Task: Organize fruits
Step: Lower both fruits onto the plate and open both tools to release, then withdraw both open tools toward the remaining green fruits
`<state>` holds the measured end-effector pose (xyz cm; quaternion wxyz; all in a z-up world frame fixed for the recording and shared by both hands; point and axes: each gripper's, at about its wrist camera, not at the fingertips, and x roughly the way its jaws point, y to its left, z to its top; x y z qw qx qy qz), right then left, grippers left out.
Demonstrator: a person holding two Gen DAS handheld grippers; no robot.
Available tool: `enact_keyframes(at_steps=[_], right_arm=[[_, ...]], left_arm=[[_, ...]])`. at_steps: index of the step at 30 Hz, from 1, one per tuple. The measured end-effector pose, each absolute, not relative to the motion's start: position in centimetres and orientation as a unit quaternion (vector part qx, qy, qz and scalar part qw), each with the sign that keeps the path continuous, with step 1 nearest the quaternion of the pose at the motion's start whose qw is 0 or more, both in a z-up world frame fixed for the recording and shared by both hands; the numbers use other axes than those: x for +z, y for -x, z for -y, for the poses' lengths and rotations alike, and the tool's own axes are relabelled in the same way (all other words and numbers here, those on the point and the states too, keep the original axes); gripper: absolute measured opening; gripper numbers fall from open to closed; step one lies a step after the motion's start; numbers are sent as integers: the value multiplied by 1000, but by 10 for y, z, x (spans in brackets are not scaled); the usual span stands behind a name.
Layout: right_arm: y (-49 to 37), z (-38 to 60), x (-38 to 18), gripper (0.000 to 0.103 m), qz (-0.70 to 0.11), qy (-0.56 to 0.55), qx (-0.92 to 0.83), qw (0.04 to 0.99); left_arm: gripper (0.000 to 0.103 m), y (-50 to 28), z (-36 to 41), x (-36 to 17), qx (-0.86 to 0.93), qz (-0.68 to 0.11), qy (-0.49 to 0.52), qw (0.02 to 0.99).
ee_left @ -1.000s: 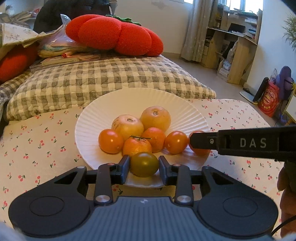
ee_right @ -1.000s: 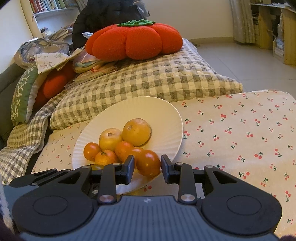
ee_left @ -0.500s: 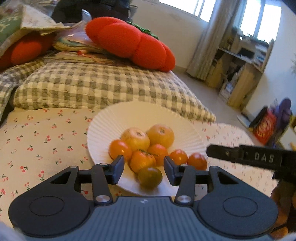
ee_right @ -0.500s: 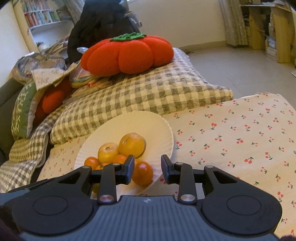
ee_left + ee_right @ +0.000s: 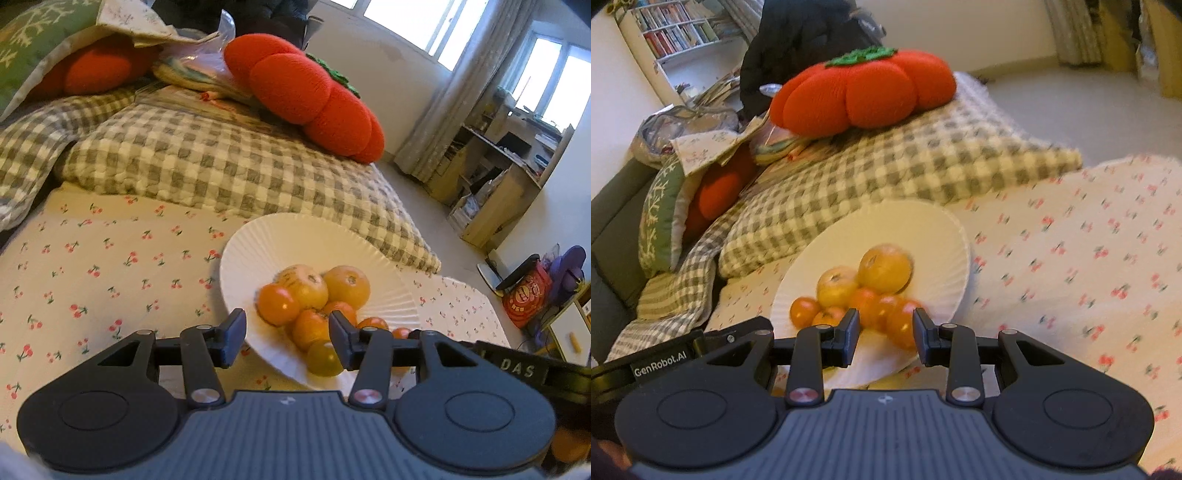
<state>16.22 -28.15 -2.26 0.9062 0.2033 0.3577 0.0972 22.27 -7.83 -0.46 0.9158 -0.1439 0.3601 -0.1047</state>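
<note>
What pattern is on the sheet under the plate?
Little red cherries on cream sheet; clearest in the left wrist view.

A plate (image 5: 258, 254) lies on the cherry-print cloth (image 5: 110, 266), its far edge just before the checked quilt (image 5: 207, 162), and the fruits (image 5: 314, 295) sit heaped on its near half. Behind, a tomato-shaped cushion (image 5: 306, 92) rests on the quilt, with a second cushion (image 5: 96, 66) tucked under a pillow (image 5: 33, 48) to its left. A desk (image 5: 506, 177) stands far right on the floor.

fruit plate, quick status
Left gripper open, clear of green tomato. Right gripper at an orange tomato, grip unclear. All fruit on white plate. Nothing in the way.
</note>
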Motion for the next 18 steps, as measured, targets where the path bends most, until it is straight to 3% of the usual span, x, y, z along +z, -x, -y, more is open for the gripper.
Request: enact_keyframes(at_steps=[11,18], right_arm=[[-154,269,-10,31,-339,-219,154,902],[-143,281,5,40,-323,-254,138,901]], left_arm=[[44,-214,59,3,-98,-363,176,910],[49,-193,38,13,-84,-365,189,908]])
